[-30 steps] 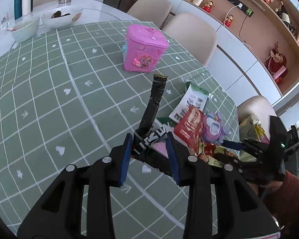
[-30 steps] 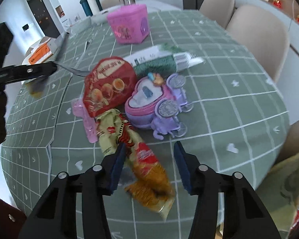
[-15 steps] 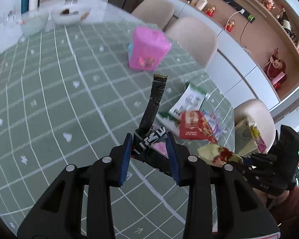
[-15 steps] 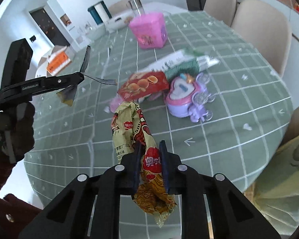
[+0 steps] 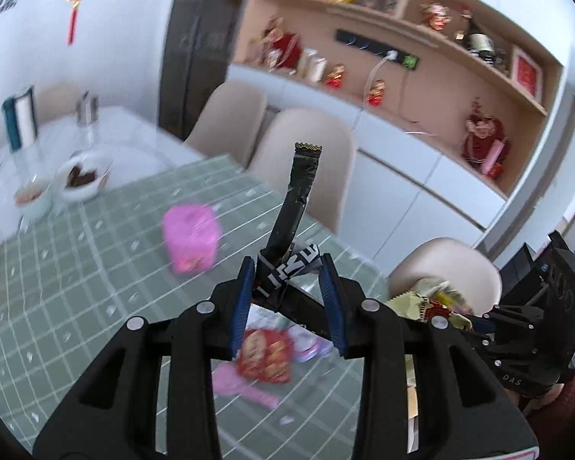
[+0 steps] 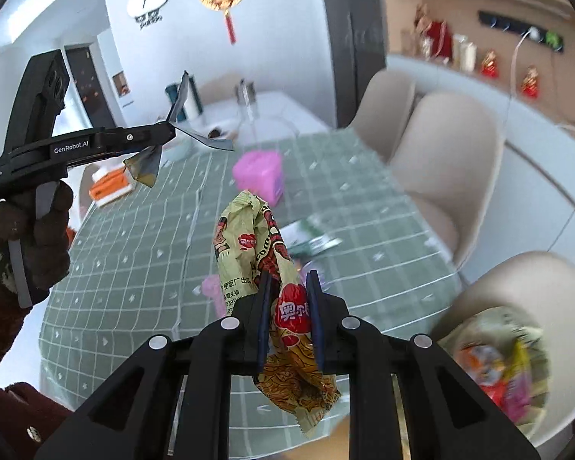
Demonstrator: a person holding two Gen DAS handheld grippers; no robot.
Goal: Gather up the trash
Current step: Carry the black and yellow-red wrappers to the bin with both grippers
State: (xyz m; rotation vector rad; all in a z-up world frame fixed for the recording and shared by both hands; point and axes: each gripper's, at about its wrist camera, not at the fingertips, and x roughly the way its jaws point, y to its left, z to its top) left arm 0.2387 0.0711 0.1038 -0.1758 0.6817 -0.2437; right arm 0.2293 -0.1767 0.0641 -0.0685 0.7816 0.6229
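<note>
**Both tools up off the counter, each w/ a wrapper**

Left tool (image 5: 287,291): jaws partway closed, pinching a black wrapper (image 5: 287,226) at its crumpled lower end; rest of it sticks up and fwd past the tips, zigzag edge on top. Right tool (image 6: 289,306): jaws narrow, clamped on a yellow-red snack wrapper (image 6: 257,245) about mid-length; top flops fwd-left of the tips, bottom hangs below and behind the pads.

Below and ahead of the left tool, on the green checked counter (image 5: 96,268): red snack packet (image 5: 266,352), pink flat item beside it, blurred pink box (image 5: 191,237) further fwd-left. Green-white packet (image 6: 314,237) lies just past the right tool's tips. To the right tool's lower right, a chair seat w/ a bag of colourful wrappers (image 6: 498,360); blurred, contents unclear.
</note>
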